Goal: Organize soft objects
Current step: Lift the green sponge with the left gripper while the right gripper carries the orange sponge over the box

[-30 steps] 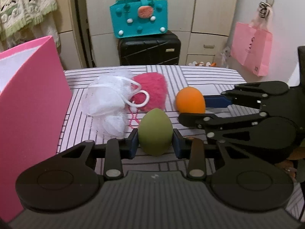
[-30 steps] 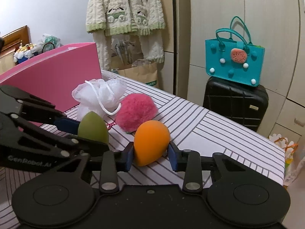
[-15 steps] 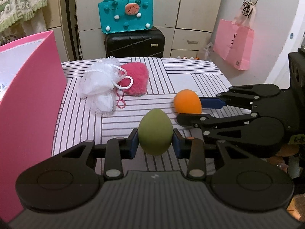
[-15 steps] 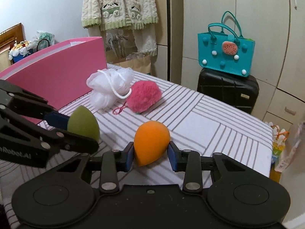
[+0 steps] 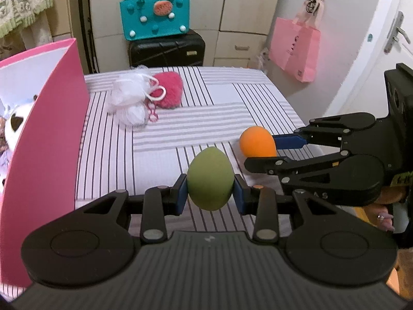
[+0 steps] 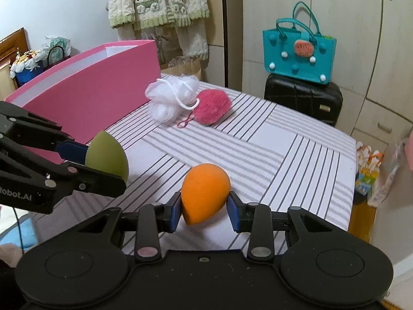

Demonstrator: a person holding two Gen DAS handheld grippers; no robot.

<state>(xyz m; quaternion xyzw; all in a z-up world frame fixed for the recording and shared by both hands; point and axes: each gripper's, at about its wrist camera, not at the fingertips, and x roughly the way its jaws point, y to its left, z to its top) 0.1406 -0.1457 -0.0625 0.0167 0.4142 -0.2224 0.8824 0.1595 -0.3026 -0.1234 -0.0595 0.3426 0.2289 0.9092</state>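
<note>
My left gripper (image 5: 210,195) is shut on a green egg-shaped sponge (image 5: 210,182) and holds it above the striped table (image 5: 206,118); the sponge also shows in the right wrist view (image 6: 107,155). My right gripper (image 6: 205,210) is shut on an orange egg-shaped sponge (image 6: 204,195), which also shows in the left wrist view (image 5: 256,142). A white mesh bath pouf (image 5: 131,100) and a pink fluffy puff (image 5: 169,93) lie together at the table's far left. A tall pink box (image 5: 44,134) stands at the left, with plush toys (image 5: 13,126) inside.
A teal tote bag (image 5: 156,16) sits on a black suitcase (image 5: 166,50) beyond the table. A pink paper bag (image 5: 294,49) hangs on the right wall. A knitted cardigan (image 6: 157,0) hangs behind the box. The table's right edge (image 6: 352,180) drops off to the floor.
Both grippers have pulled back and risen from the table with their sponges. The pouf and puff now look farther away. The box interior has come into the left wrist view.
</note>
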